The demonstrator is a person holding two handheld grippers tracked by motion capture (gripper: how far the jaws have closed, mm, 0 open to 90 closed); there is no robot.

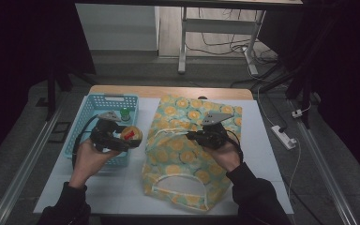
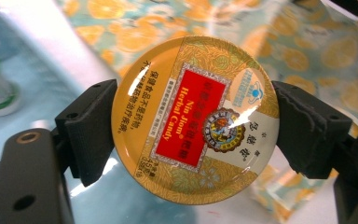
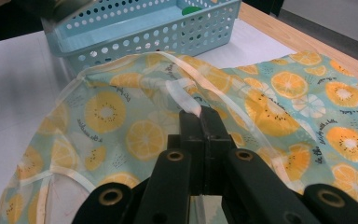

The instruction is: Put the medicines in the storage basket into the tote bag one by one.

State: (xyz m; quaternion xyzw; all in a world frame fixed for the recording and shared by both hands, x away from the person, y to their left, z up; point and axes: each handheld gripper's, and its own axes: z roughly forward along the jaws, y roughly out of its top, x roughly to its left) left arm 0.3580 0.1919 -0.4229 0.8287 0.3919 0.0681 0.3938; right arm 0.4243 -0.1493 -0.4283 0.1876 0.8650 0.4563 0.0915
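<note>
The left gripper (image 2: 193,121) has its jaws clamped on a round tin (image 2: 195,120), one pad on each side of its rim, the yellow and red lid facing the camera. In the high view that gripper (image 1: 122,138) holds the tin (image 1: 131,135) off the table, at the right edge of a blue basket (image 1: 91,105) and just left of the bag (image 1: 187,154). A green-capped bottle (image 1: 124,114) stands in the basket behind it.

The right gripper (image 3: 204,122) has its jaws pressed together on the pale strap (image 3: 182,98) of the bag (image 3: 303,93), pinching it where it crosses the orange-print cloth. In the high view this gripper (image 1: 198,136) sits over the bag's middle. The bag lies flat on the white table (image 1: 272,154), right of the basket.
</note>
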